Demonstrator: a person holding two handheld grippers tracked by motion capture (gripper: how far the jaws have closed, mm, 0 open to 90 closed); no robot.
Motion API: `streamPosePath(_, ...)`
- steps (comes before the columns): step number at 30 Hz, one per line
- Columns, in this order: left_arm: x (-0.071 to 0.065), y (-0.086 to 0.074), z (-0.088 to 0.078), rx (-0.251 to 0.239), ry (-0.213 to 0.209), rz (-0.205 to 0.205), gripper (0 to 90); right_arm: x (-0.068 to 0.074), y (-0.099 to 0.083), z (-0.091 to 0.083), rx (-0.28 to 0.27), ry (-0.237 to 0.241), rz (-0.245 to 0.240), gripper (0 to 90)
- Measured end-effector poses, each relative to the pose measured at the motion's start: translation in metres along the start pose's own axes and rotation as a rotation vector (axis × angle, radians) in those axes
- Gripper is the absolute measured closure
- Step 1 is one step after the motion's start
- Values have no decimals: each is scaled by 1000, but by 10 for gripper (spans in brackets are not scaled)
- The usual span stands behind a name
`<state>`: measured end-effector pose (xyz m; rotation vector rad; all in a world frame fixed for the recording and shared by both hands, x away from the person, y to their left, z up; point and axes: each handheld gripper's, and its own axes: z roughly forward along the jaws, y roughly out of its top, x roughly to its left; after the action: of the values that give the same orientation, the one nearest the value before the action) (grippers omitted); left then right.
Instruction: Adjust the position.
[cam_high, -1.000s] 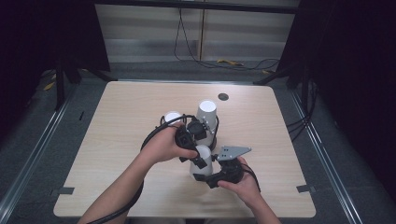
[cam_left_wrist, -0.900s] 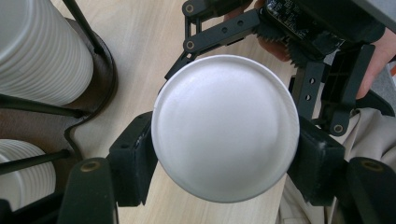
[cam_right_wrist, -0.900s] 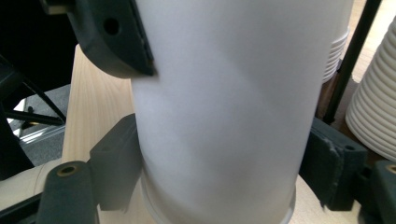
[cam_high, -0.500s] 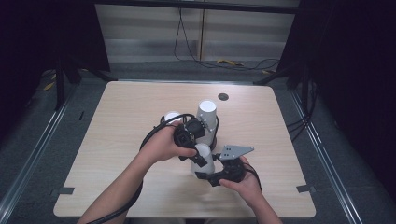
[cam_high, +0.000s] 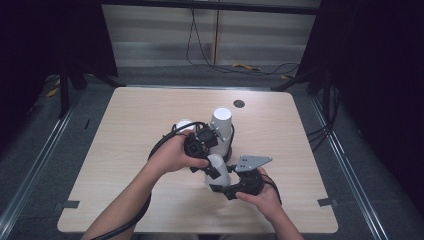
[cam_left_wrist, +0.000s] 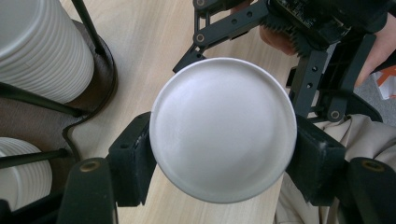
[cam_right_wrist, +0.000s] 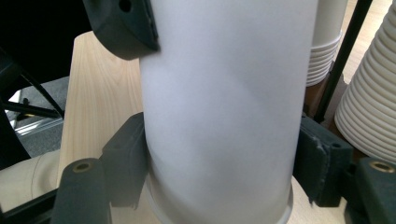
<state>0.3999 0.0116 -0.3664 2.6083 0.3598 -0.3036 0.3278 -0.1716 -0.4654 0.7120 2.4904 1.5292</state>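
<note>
A white paper cup (cam_high: 218, 169) stands upside down near the table's front middle, and both grippers hold it. In the left gripper view I look down on its round base (cam_left_wrist: 223, 128), and my left gripper (cam_left_wrist: 226, 161) is shut on it near the top. In the right gripper view the cup's wall (cam_right_wrist: 224, 93) widens downward to its rim. My right gripper (cam_right_wrist: 224, 158) has just been closing and its pads (cam_right_wrist: 127, 161) now press on the cup low down. In the high view the left gripper (cam_high: 212, 169) comes in from the left and the right gripper (cam_high: 223, 188) from the front.
Just behind the hands, two stacks of white cups (cam_high: 221, 122) (cam_high: 184, 124) stand in a black wire holder (cam_left_wrist: 100, 70). They sit close to the left gripper's side (cam_left_wrist: 42, 46) and to the right gripper's far side (cam_right_wrist: 369, 107). A small dark disc (cam_high: 239, 104) lies toward the table's back edge.
The right gripper's jaws have drawn in around the lower part of the cup. Both hands have stayed where they were.
</note>
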Motion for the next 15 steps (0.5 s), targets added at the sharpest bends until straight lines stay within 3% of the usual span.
streamPosePath(7, 2, -3, -3, -25, 23, -35, 280, -3, -2, -2, 12, -18, 16, 290)
streamPosePath(10, 3, -4, -5, -26, 35, -25, 213, -3, -2, -2, 21, -18, 20, 291)
streamPosePath(15, 0, -7, -9, -34, 33, -9, 188, -4, -2, -3, 56, -32, 11, 294)
